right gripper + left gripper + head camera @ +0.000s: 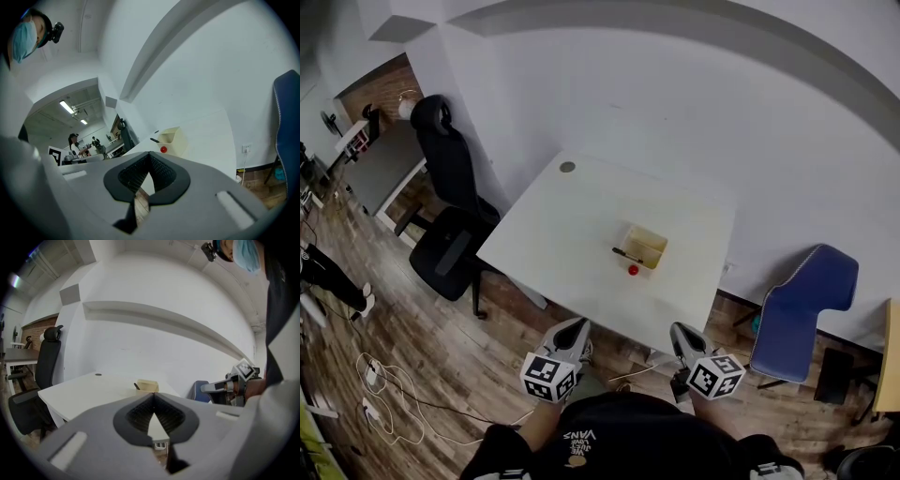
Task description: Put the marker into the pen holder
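Note:
A beige open-topped pen holder point(645, 246) stands on the white table point(572, 234), towards its near right part. A black marker point(626, 254) rests against the holder's left side; I cannot tell whether its end is inside. A small red object point(633, 270) lies on the table just in front of the holder. Both grippers hover off the table's near edge, close to the person's body and well short of the holder. My left gripper point(579, 324) is shut and empty, and my right gripper point(680, 331) is shut and empty too. The right gripper view shows the holder point(169, 138), marker point(154, 139) and red object point(163, 149).
A black office chair point(450, 216) stands at the table's left and a blue chair point(802, 305) at its right. Cables point(384, 389) lie on the wooden floor at the lower left. A round grey cap point(567, 167) sits in the table's far corner.

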`<state>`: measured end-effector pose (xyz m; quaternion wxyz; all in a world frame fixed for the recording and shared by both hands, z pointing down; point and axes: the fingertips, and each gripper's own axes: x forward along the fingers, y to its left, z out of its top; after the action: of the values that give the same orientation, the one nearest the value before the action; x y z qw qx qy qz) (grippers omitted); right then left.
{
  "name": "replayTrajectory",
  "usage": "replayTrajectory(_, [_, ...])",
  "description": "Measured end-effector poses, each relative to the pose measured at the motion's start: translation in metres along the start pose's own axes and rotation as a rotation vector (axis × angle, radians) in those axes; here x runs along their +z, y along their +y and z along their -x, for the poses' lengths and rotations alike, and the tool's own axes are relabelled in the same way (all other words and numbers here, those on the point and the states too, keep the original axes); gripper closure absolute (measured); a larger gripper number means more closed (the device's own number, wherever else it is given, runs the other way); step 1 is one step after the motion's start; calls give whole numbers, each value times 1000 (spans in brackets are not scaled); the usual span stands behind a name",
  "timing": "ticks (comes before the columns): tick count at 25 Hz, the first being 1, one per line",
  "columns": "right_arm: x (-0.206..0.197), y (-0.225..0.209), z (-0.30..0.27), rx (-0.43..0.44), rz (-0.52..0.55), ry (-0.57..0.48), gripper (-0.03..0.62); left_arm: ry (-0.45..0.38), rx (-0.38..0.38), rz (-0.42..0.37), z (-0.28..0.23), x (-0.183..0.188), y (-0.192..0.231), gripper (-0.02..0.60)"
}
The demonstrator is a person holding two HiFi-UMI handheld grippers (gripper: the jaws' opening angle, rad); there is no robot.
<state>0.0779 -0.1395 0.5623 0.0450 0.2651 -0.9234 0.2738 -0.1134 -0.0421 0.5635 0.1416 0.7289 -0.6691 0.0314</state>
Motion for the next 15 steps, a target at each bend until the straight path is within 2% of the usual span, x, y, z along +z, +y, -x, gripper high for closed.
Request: replayTrajectory(15, [7, -4, 0, -7, 9, -3, 592, -9, -6, -2, -7, 8, -1, 529])
